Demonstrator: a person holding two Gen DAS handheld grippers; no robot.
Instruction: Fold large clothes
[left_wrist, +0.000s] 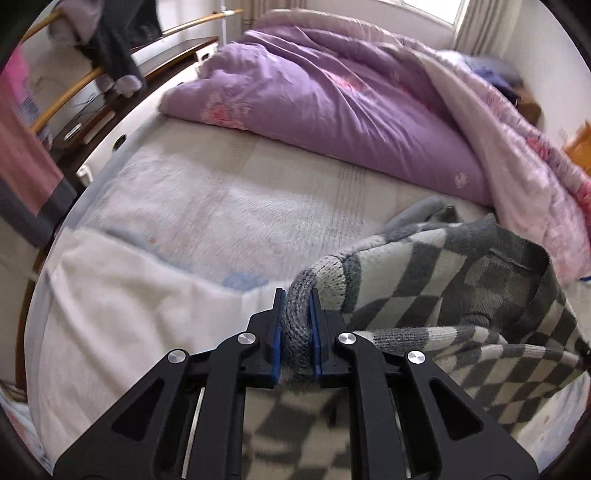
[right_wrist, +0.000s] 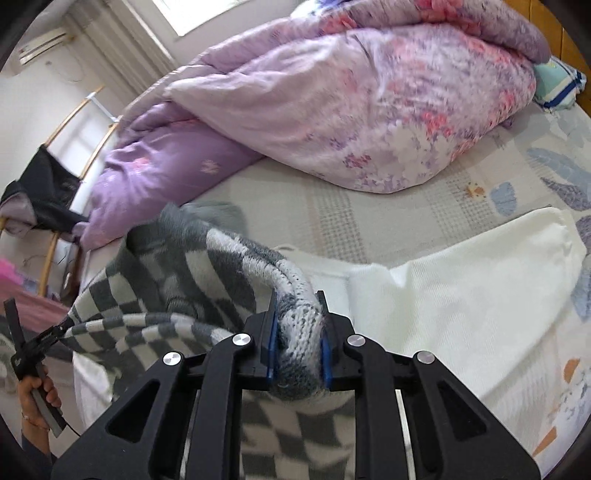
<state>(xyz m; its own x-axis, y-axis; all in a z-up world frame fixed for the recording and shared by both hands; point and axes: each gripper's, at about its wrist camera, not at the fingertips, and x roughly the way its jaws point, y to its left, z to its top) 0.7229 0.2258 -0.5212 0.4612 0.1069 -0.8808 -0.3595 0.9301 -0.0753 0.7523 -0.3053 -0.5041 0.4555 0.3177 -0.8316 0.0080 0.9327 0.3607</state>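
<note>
Now, left tongs (left_wrist: 297, 328): clamped on checkered sweater (left_wrist: 443, 280) edge.
Right tongs (right_wrist: 297, 338): pinched another bunched edge.
Sweater: apparently lifted above bed (left_wrist: 221, 206).

The checkered sweater (left_wrist: 424, 280) is running off the bottom edge of both wrist views, blurring there under the gripper frames, so its lower part is staying unseen. Beyond the sweater, the purple quilt (left_wrist: 332, 96) is being cropped by the top edge. Left of the sweater, the person's hand (right_wrist: 35, 402) is showing only partly.
</note>
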